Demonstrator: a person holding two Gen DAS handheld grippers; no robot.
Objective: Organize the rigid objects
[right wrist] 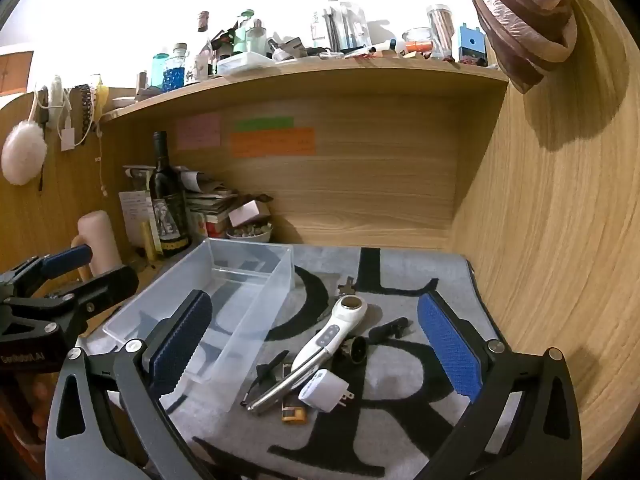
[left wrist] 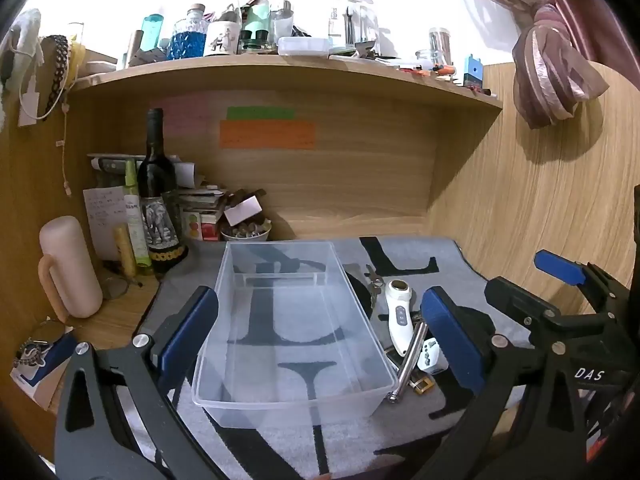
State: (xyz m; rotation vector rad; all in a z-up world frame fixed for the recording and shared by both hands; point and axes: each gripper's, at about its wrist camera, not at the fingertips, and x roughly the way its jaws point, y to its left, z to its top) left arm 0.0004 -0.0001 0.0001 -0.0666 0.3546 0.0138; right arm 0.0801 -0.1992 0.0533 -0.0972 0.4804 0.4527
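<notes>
Two hand-held grippers hover with jaws spread wide, holding nothing. Ahead of the left gripper [left wrist: 320,336] sits a clear plastic bin [left wrist: 224,280] on the lettered grey mat [right wrist: 400,272]. Ahead of the right gripper [right wrist: 316,344], just beside the bin, lie a white handheld device [right wrist: 332,336], a metal rod [right wrist: 280,392] and a white plug adapter [right wrist: 322,394].

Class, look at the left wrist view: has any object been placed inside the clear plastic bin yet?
No, the clear plastic bin holds nothing; only the mat's pattern shows through it.
</notes>
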